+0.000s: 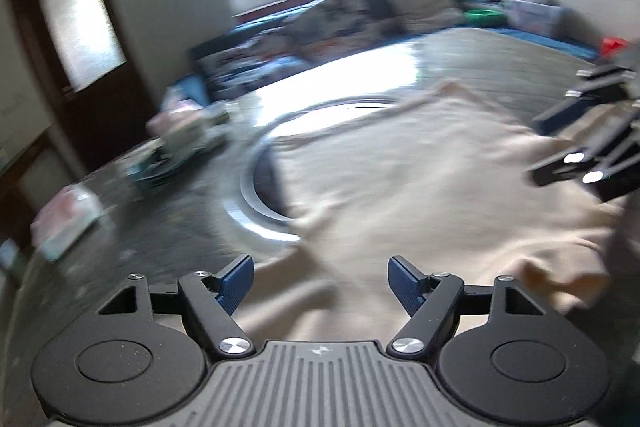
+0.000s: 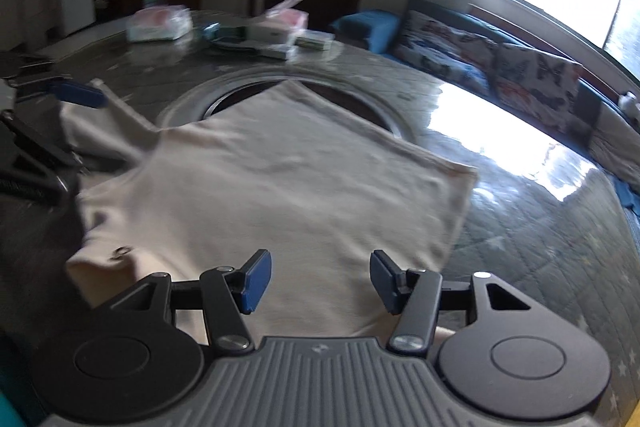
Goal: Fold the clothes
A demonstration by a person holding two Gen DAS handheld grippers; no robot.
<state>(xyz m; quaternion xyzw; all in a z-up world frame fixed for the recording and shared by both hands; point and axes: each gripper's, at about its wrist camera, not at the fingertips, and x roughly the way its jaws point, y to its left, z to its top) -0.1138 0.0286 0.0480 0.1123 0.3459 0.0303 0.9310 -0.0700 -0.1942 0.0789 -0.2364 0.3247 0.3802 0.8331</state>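
Beige garment point(image 2: 280, 179) over table's ring point(image 2: 188, 99)

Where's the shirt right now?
The beige shirt lies spread on the table, just ahead of both open grippers, its far edge overlapping the round metal ring.

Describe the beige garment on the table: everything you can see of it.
The beige, soft-looking knit garment lies spread mostly flat on the dark quilted table cover, its far edge overlapping the round metal ring set in the table. Light wrinkles run across it, and the near left edge is bunched, with a small dark eyelet. One strip stretches toward the left gripper. Both grippers, including the right gripper, hover open above it, gripping nothing.
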